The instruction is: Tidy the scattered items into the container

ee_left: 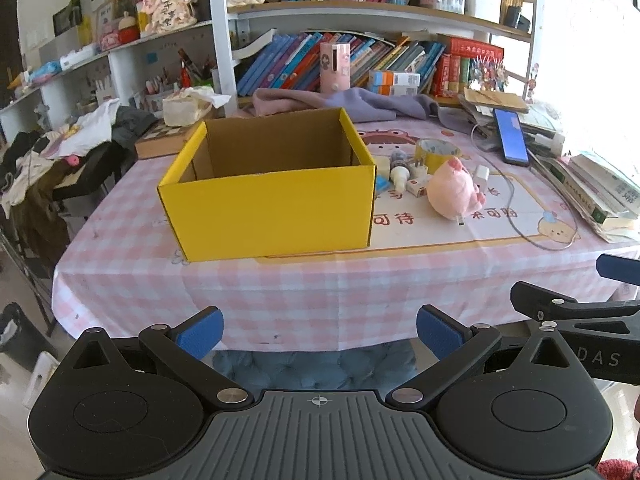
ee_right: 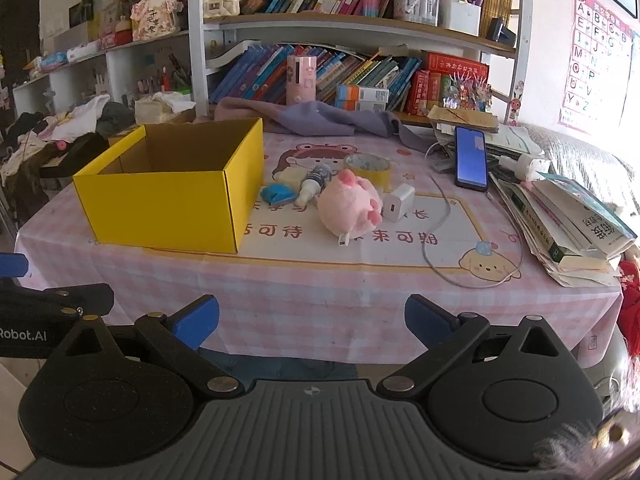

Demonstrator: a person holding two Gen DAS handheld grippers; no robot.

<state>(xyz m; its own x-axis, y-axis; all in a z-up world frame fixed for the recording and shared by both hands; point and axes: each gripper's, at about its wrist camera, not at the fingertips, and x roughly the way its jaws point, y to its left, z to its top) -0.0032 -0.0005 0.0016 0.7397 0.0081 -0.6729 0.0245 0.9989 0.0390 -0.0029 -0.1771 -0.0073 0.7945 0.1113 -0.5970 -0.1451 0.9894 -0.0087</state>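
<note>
Pink checked tablecloth over the table. Phone, screen lit blue, propped at the right, beside a leaning stack of books. Purple cloth crumpled below crowded bookshelves. Clothes heaped at left.

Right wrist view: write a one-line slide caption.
Open tool waits before a table where a pink plush toy, tape roll and charger lie beside an empty yellow box.

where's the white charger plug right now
In the right wrist view the white charger plug stands on the tablecloth just right of the pink plush toy, in front of the tape roll, well right of the yellow box.
</note>
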